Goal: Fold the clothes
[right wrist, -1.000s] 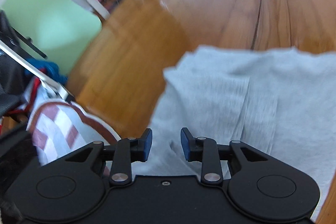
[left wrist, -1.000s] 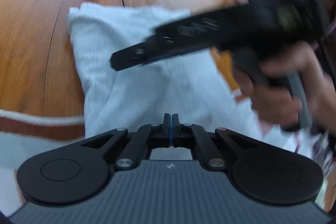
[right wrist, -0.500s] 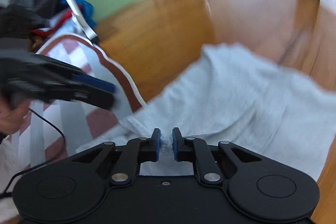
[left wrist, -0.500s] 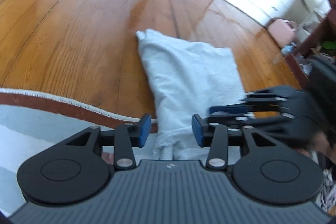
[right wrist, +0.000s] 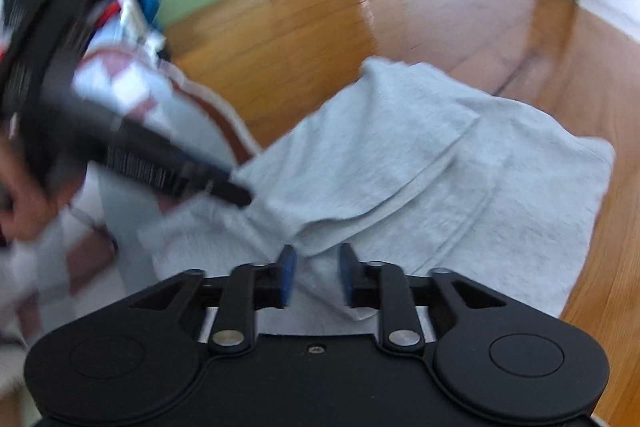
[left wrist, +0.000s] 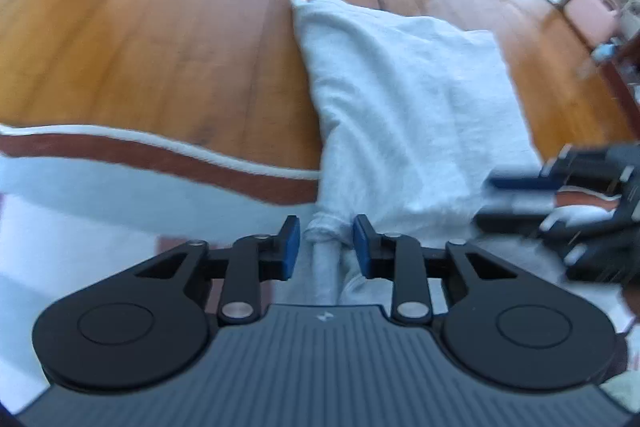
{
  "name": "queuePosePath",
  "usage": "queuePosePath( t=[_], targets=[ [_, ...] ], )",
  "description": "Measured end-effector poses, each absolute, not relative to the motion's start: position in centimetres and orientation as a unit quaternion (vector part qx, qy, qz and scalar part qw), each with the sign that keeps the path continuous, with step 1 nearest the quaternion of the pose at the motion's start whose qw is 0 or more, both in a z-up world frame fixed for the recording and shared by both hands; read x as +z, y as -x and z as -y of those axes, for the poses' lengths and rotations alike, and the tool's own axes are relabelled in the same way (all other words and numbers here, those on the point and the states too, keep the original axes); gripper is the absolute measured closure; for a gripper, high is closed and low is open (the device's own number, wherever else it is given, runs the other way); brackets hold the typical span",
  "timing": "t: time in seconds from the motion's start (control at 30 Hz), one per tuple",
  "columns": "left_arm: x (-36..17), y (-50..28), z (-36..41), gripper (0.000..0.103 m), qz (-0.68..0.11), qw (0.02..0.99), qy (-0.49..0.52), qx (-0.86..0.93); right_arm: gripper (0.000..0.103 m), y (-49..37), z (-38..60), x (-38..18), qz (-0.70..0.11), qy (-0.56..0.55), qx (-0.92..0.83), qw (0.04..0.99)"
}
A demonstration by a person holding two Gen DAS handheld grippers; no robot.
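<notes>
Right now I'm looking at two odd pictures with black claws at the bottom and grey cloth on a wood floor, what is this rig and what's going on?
These are two hand-held grabbing tools, one in each of a person's hands, each carrying a wide-angle camera that looks along its own fingers. One picture comes from the left claw, the other from the right claw. Each view also catches the other tool, blurred, at its edge. A light grey garment, partly folded, lies on the wooden floor, its near end on a red-and-white rug. Both claws are open. A bunched bit of the garment sits between the left one's fingers, not yet pinched.
</notes>
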State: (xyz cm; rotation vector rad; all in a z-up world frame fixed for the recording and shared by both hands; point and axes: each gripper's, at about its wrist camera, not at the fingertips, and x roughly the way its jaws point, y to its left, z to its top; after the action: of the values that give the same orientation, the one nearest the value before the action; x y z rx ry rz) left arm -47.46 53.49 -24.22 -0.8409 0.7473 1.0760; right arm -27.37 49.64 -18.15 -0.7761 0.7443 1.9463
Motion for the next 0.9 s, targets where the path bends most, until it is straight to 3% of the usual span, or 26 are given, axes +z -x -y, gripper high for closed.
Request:
queuePosePath(
  t=[0.03,0.1,0.2,0.27,0.33,0.37,0.5,0.57,0.6,0.63,0.67,0.77,0.87,0.9],
  targets=[
    [-24.2,47.4,-53.2,0.073,-0.349,0.703,0.364,0.501,0.042,26.8,-50.1,-17.8,-0.317,0.298,0.779,0.452],
    [-24.1,47.8,-53.1,0.085,-0.357,0.688,0.352,0.524,0.041,25.5,-51.1,-17.2,-0.351,0.267,0.766,0.468],
    [-23.5,49.5,-53.5,0.085,-0.293,0.708,0.382,0.517,0.041,23.5,-54.0,-17.2,-0.424,0.216,0.738,0.479],
    [-22.7,51.1,-53.8,0.084,-0.205,0.739,0.412,0.492,0.04,23.4,-56.1,-17.7,-0.436,0.228,0.709,0.505],
    [-22.2,51.4,-54.4,0.076,-0.163,0.765,0.401,0.476,0.033,23.4,-58.2,-18.3,-0.446,0.24,0.679,0.531],
    [-22.4,51.1,-54.8,0.072,-0.164,0.773,0.397,0.468,0.032,23.4,-59.3,-18.5,-0.451,0.245,0.664,0.544],
    [-24.6,48.8,-56.6,0.072,-0.216,0.78,0.393,0.436,0.031,23.6,-63.0,-19.8,-0.462,0.274,0.601,0.592],
    [-25.6,47.6,-57.0,0.072,-0.254,0.772,0.379,0.442,0.031,24.3,-63.3,-20.4,-0.462,0.281,0.618,0.57],
    [-25.6,47.3,-57.0,0.073,-0.264,0.771,0.37,0.446,0.036,24.7,-63.2,-20.6,-0.463,0.28,0.631,0.556],
    [-25.5,47.1,-56.9,0.072,-0.277,0.768,0.36,0.45,0.068,25.2,-62.9,-20.6,-0.456,0.277,0.647,0.545],
    [-25.3,47.0,-56.8,0.07,-0.299,0.76,0.349,0.459,0.092,25.7,-62.7,-20.5,-0.448,0.276,0.662,0.534],
    [-25.2,47.5,-55.8,0.053,-0.347,0.732,0.32,0.491,0.096,26.9,-61.7,-18.9,-0.357,0.261,0.717,0.539],
    [-25.1,48.8,-55.4,0.052,-0.358,0.717,0.324,0.503,0.095,26.9,-61.2,-18.8,-0.316,0.252,0.748,0.528],
    [-25.1,49.5,-55.6,0.053,-0.347,0.716,0.344,0.498,0.085,27.2,-61.5,-19.8,-0.301,0.29,0.73,0.541]
  ],
)
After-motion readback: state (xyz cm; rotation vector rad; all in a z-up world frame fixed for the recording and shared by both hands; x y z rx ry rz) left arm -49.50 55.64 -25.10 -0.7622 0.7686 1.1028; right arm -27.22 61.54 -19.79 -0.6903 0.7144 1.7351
